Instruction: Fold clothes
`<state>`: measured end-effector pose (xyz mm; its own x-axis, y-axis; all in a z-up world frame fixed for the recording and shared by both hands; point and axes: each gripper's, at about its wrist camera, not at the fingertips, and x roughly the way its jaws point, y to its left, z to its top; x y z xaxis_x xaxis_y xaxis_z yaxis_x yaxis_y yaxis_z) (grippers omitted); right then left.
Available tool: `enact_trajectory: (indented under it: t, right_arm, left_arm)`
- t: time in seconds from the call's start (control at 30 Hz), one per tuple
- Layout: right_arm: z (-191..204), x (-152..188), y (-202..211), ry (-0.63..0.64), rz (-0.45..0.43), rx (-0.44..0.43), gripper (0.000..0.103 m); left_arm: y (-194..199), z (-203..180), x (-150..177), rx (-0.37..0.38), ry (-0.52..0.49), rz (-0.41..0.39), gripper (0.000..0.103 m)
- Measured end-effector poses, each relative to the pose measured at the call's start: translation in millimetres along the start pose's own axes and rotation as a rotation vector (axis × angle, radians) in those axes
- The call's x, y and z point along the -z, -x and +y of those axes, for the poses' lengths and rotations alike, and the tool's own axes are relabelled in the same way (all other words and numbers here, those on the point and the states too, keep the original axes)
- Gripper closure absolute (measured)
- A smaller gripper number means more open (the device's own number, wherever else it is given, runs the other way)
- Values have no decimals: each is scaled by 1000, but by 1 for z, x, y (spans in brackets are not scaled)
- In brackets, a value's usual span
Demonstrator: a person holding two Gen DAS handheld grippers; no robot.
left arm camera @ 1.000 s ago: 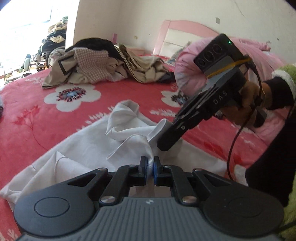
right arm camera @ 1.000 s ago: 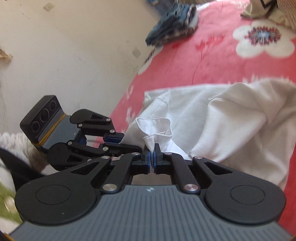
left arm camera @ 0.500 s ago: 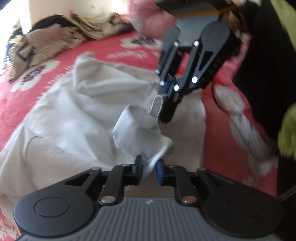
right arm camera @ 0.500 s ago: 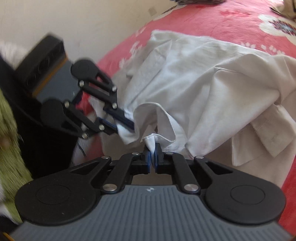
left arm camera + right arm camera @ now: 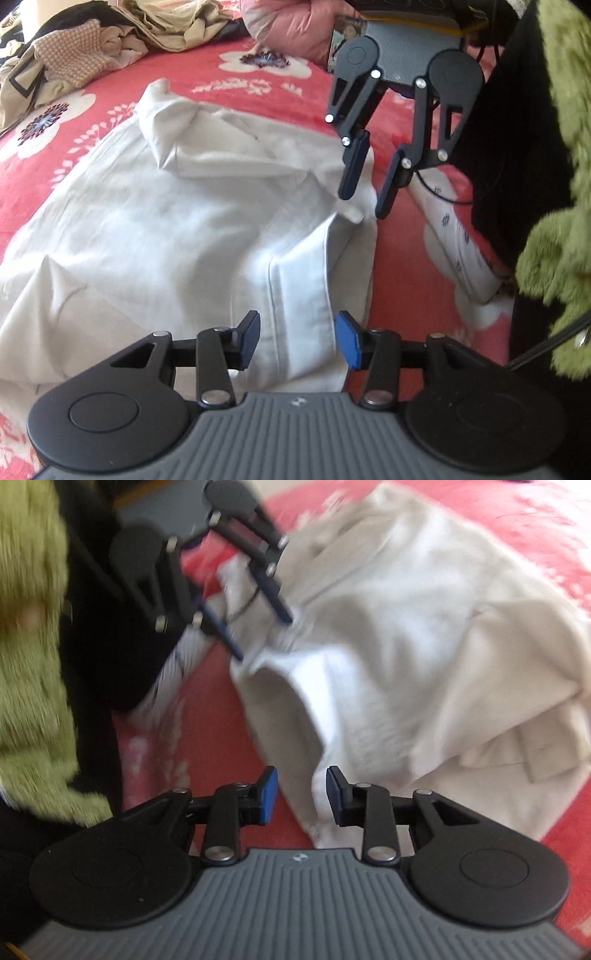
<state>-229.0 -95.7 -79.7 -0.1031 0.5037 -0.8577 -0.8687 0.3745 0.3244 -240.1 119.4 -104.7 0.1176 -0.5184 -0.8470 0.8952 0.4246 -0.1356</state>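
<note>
bed (image 5: 399, 258) carrying the white shirt (image 5: 177, 221), lying flat | left gripper (image 5: 298, 335) and right gripper (image 5: 300, 790) jaws opening, spread, pinching nothing | hem edge released onto shirt | fold probably laid, blur permitting

A white garment (image 5: 177, 229) lies spread and rumpled on the red bed cover (image 5: 110, 85) with its large white flowers, one long edge running close to the cover's near side. A thick fold of it is bunched up toward the far end, with a doubled flap lying across the middle. Its stitched hem (image 5: 299, 295) lies flat on the cover, and the cloth shows soft creases throughout.
</note>
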Motion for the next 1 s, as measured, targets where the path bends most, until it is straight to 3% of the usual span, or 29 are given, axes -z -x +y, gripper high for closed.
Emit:
enact_trajectory:
  t: [0.07,0.17,0.23,0.27,0.3,0.33,0.37,0.43,0.57,0.77,0.83,0.9,1.0]
  right_arm:
    - [-8,-3,10,-54,-53,-33,75]
    - [-9,-7,12,-64,-116,32,74]
    - [-5,-9,0,-41,-113,67,74]
    - [-1,-9,-8,-11,-101,87,74]
    - [7,-8,-18,36,-80,122,75]
    - [9,-10,-26,91,-52,155,76]
    - [16,-7,-35,140,-24,180,88]
    - [25,-4,-43,179,-10,189,99]
    - [36,1,-44,205,-11,171,103]
    - [36,7,-56,211,32,193,101]
    - [31,7,-58,162,21,177,101]
    - [23,3,-52,100,26,136,100]
    - [6,-4,-31,13,9,80,88]
  left_arm:
    - [-7,-6,-4,-27,-36,-10,56]
    - [-22,-24,-7,-65,-91,-2,56]
    - [-34,-34,-8,-108,-130,10,58]
    - [-38,-38,-7,-125,-154,17,63]
    - [-41,-42,-6,-136,-172,19,78]
    - [-46,-44,-6,-144,-185,27,85]
    - [-47,-46,-5,-150,-195,35,95]
    - [-48,-48,-3,-144,-219,40,99]
    - [-47,-51,-2,-103,-240,44,99]
    - [-58,-55,2,-77,-260,86,91]
    - [-56,-52,1,-51,-234,90,84]
    - [-49,-48,-1,-24,-198,88,60]
    - [-37,-39,-3,18,-138,81,54]
